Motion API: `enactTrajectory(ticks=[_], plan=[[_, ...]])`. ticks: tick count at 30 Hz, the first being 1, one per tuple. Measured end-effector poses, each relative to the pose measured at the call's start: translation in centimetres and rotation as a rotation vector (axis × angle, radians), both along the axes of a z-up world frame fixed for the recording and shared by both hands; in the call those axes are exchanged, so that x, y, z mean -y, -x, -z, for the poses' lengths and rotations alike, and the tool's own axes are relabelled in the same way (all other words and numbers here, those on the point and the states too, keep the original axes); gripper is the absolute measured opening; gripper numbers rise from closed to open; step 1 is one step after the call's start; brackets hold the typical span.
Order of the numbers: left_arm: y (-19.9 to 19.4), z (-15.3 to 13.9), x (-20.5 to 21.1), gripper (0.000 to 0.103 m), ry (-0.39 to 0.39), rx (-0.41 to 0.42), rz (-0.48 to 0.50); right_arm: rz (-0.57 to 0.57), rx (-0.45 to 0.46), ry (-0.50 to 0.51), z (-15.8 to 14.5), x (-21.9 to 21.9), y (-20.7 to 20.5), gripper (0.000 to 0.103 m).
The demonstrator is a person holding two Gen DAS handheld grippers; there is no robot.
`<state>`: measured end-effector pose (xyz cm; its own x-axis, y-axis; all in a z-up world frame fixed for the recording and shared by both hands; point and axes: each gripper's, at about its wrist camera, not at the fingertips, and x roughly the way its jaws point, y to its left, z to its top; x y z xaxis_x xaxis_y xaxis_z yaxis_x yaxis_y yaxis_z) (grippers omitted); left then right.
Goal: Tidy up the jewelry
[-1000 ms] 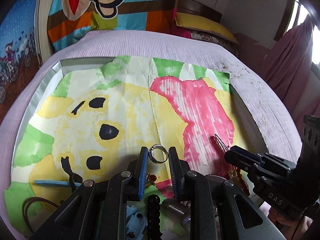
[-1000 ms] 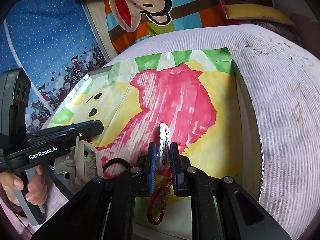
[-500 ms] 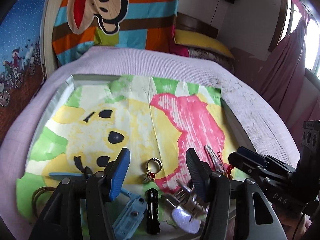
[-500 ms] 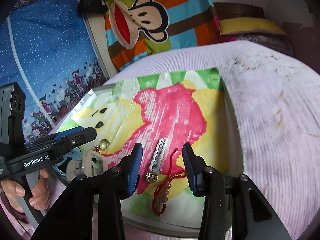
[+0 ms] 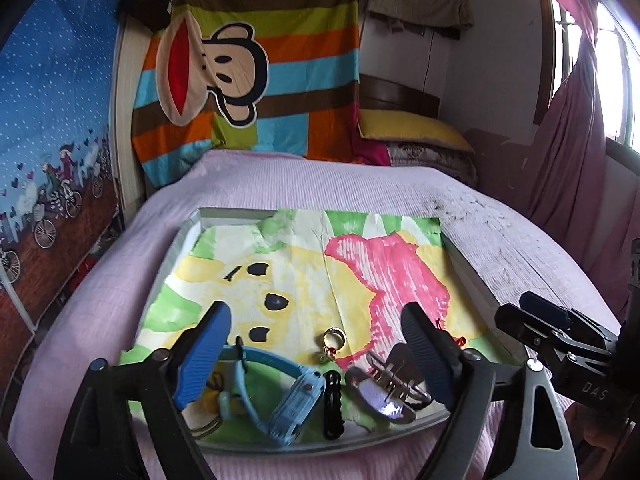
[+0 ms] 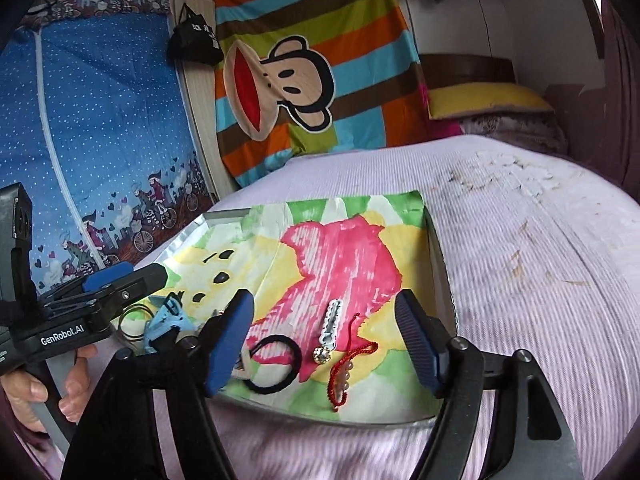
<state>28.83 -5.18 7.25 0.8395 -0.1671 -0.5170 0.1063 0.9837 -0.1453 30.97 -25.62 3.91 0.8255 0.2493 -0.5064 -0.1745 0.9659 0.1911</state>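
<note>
Both the left tool [image 5: 316, 344] and right tool [image 6: 324, 340] gape wide, holding nothing. A small silver ring [image 5: 334, 337] and a white beaded hair clip [image 6: 330, 322] lie on the colourful painted tray [image 5: 468, 272].

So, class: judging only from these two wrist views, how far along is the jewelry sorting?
Looks done: the ring and the white hair clip lie on the tray, free of any grip. In hand: nothing; the left gripper and right gripper are both open. Left: the blue watch, red bracelet and black hair tie lie crowded along the near edge.

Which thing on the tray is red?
The beaded string bracelet, lying near the tray's front edge. The hair tie beside it is black; the clip is pale.
</note>
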Motion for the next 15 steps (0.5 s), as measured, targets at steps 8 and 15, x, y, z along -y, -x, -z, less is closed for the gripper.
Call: enactTrajectory(ticks=[8,15], plan=[[2.8,-0.7,-1.0,0.099,-0.01,0.067,-0.021,0.001,0.056,0.006,-1.3,-0.5,2.6,0.083],[4.8,-1.2,-2.0,0.103,-0.007,0.121,-0.049,-0.007,0.075,-0.028,-1.5,-0.5,4.3,0.094]])
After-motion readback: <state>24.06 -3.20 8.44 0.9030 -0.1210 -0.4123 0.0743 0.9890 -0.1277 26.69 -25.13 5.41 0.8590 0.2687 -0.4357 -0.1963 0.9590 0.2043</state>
